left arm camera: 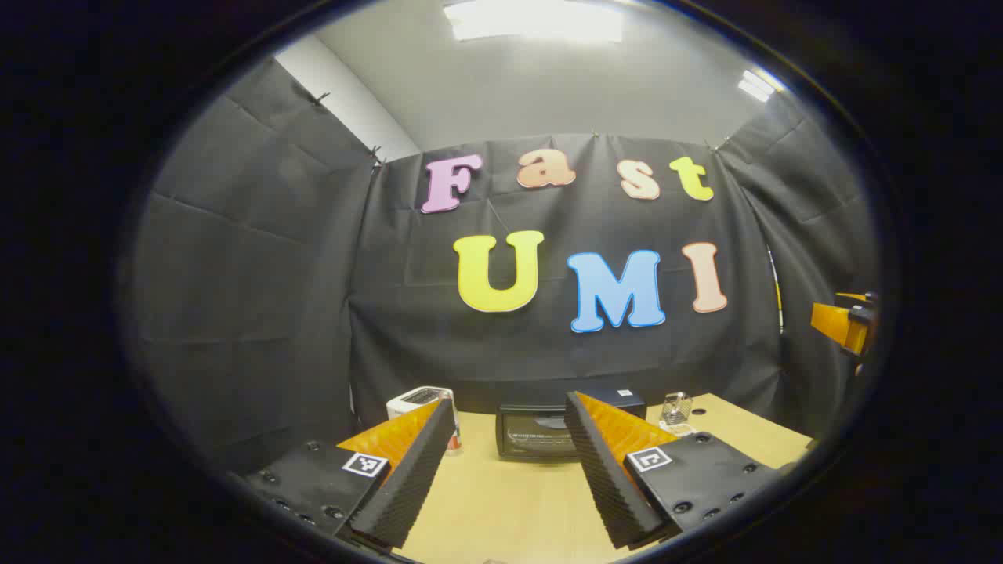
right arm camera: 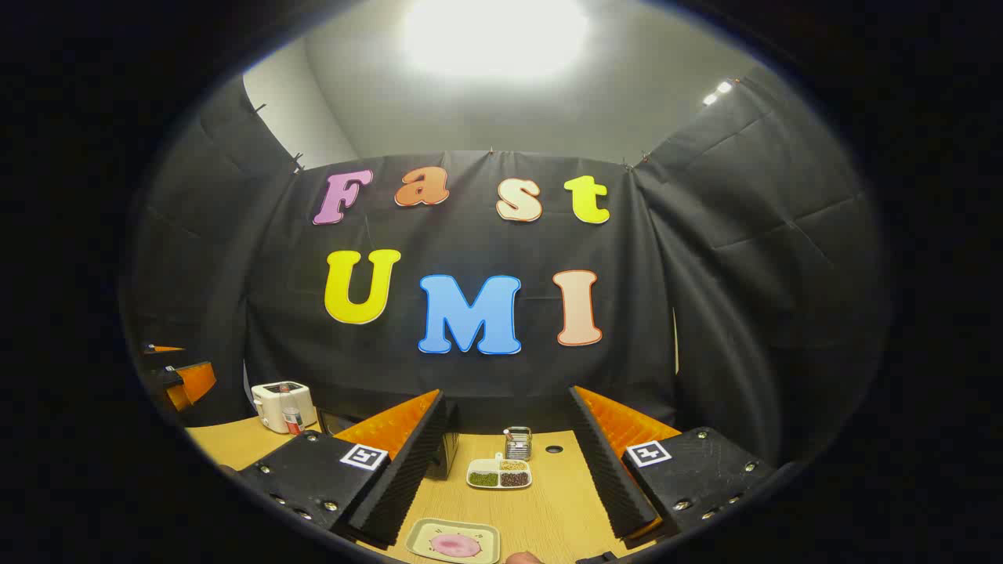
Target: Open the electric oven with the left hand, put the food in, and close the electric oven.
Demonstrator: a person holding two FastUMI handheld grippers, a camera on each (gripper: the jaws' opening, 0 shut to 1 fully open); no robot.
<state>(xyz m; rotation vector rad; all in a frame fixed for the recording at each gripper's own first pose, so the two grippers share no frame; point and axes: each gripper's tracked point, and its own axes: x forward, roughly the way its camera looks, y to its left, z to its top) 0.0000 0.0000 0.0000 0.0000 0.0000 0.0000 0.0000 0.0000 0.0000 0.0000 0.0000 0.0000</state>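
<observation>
the right gripper point(right arm camera: 505, 470) hangs above the wooden table point(right arm camera: 548, 501), its fingers spread wide apart with nothing between them. below them a pale tray point(right arm camera: 419, 539) carries a pink piece of food point(right arm camera: 455, 546). farther back sit a divided dish point(right arm camera: 499, 473) and a small wire rack point(right arm camera: 517, 442). a white toaster point(right arm camera: 282, 405) stands at the far left, with the other gripper point(right arm camera: 180, 380) beside it.

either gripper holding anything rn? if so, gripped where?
Nothing held. The left gripper is open, with bare table and the shut electric oven beyond its fingers. The right gripper is open above the plate of food.
</observation>
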